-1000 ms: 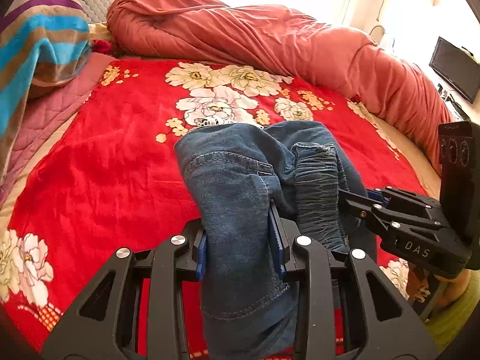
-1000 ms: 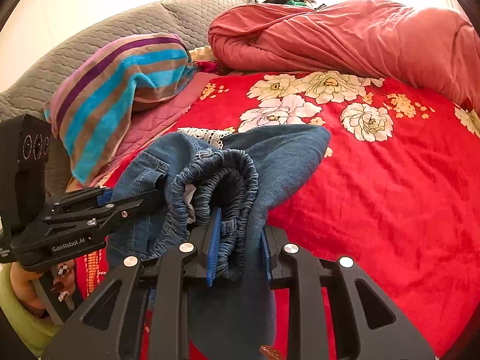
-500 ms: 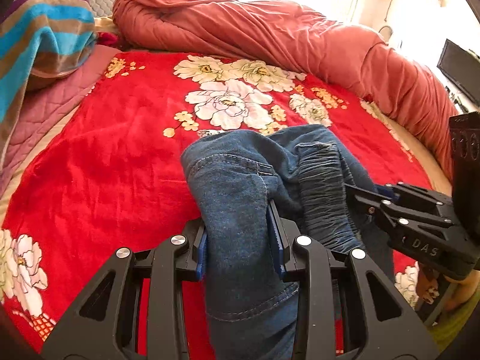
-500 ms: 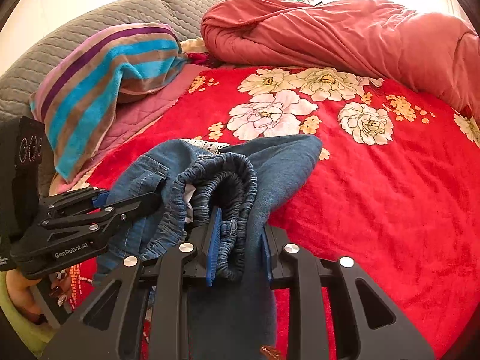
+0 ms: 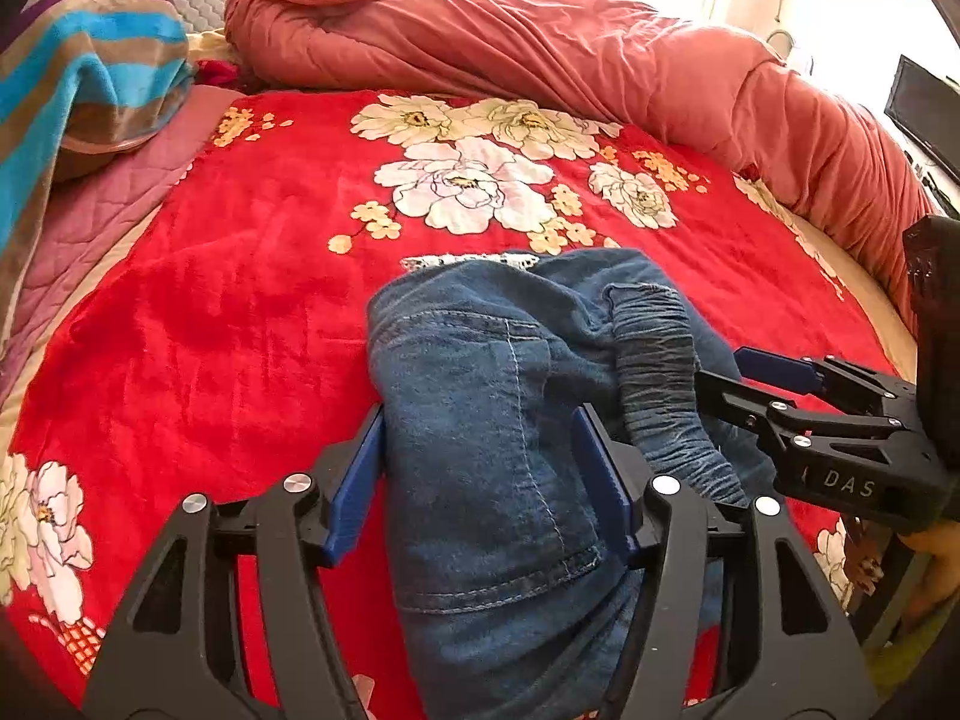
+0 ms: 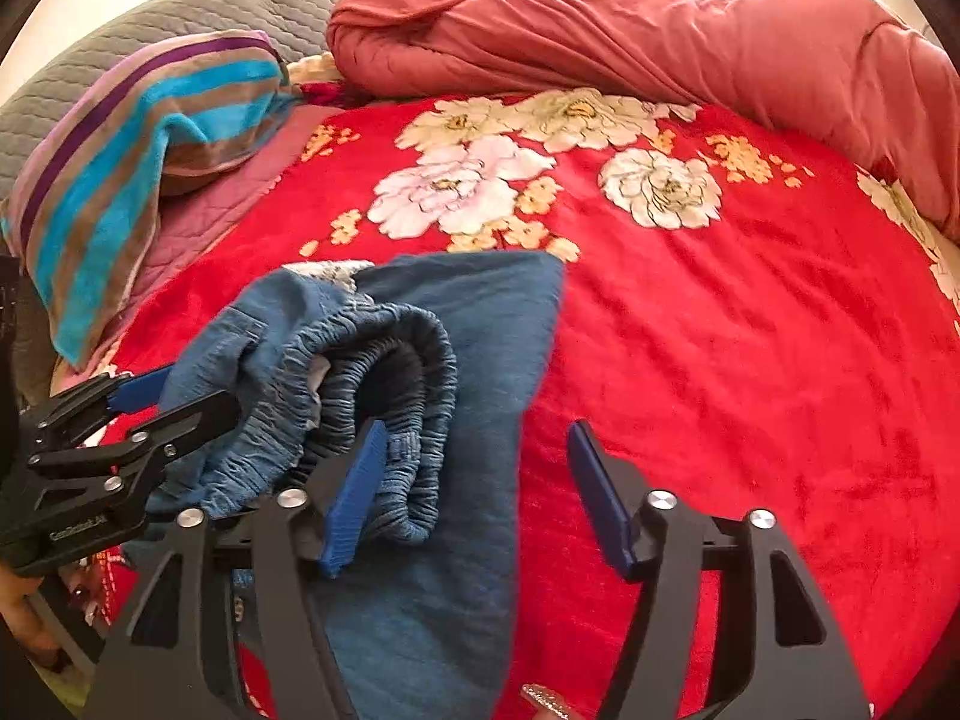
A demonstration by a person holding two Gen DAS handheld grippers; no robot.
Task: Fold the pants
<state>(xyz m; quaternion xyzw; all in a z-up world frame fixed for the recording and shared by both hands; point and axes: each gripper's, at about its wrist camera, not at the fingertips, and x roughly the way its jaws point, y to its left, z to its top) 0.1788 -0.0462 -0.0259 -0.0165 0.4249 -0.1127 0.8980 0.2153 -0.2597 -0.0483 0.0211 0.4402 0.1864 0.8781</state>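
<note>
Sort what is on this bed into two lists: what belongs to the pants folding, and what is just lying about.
Belongs to the job:
- blue denim pants
- left gripper
- right gripper

Just lying about:
- red floral blanket
- rolled pink quilt
- striped towel
- grey quilted cover
- dark screen

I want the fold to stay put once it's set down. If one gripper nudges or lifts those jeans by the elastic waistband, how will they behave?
The jeans would probably sag: the cloth drapes over the red blanket. The waistband looks bunched, so it may stretch. The plush blanket likely resists sliding.
</note>
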